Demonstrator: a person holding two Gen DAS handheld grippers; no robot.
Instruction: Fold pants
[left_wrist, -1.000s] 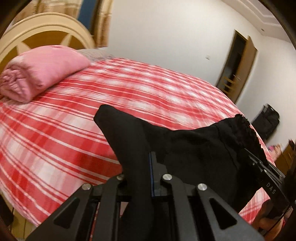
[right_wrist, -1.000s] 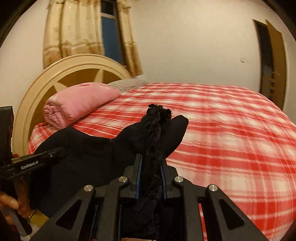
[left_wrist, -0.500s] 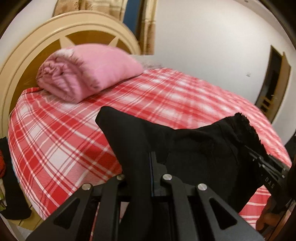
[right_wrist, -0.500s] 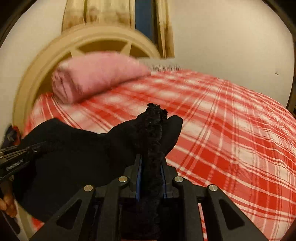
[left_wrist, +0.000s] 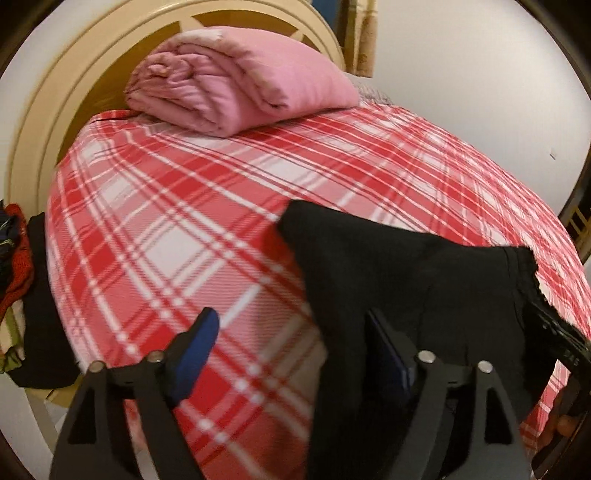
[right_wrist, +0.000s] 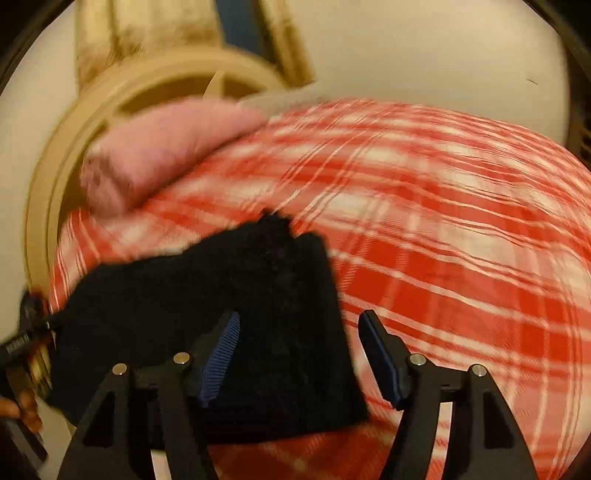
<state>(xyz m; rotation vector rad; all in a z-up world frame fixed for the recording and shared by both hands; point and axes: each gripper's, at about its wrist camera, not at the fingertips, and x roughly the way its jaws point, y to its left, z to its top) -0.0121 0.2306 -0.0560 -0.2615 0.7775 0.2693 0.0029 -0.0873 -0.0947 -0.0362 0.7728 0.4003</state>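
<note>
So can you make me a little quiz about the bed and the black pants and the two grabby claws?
1. True or false: both grippers are clamped shut on the black pants.
2. What pink thing lies by the headboard?
A pillowcase, B folded blanket, C towel rack
3. Fill in: the bedsheet has a red and white ____ pattern.

Key: 1 false, the left gripper and the right gripper are open. 2 B. 3 plaid.
</note>
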